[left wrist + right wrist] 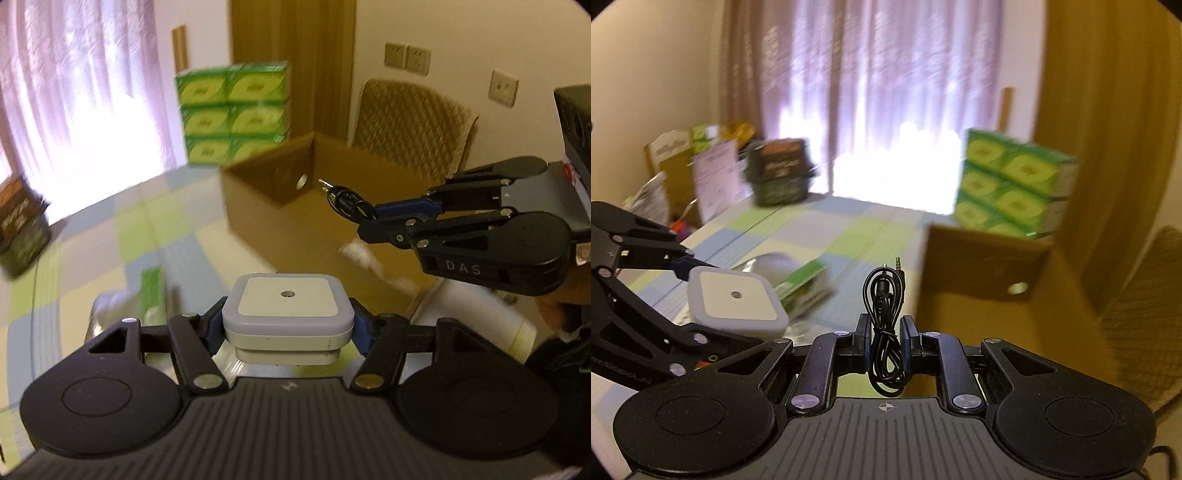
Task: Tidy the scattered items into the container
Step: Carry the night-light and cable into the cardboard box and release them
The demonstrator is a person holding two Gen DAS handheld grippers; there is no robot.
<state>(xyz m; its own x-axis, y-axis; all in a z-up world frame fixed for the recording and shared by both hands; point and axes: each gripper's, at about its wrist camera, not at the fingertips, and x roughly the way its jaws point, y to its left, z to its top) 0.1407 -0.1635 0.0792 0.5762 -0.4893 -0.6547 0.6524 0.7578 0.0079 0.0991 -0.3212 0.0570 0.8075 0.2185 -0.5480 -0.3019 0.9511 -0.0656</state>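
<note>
Open brown cardboard box (295, 192) — sitting on the checked pastel tablecloth (110, 229), ahead and to the right of the left gripper (288, 325), ahead and to the right of the right gripper (885, 341) too.

Stack of green printed cartons (232, 110) — standing beyond the box's far left corner.

Square white plastic night-light with rounded corners (287, 314) — being clenched by its sides between the left gripper's blue pads, hanging above the tablecloth.

Coiled black audio cable with a metal jack plug (885, 325) — being pinched in the right gripper's closed-in fingers, plug pointing up; in the left view it is hovering over the box.
</note>
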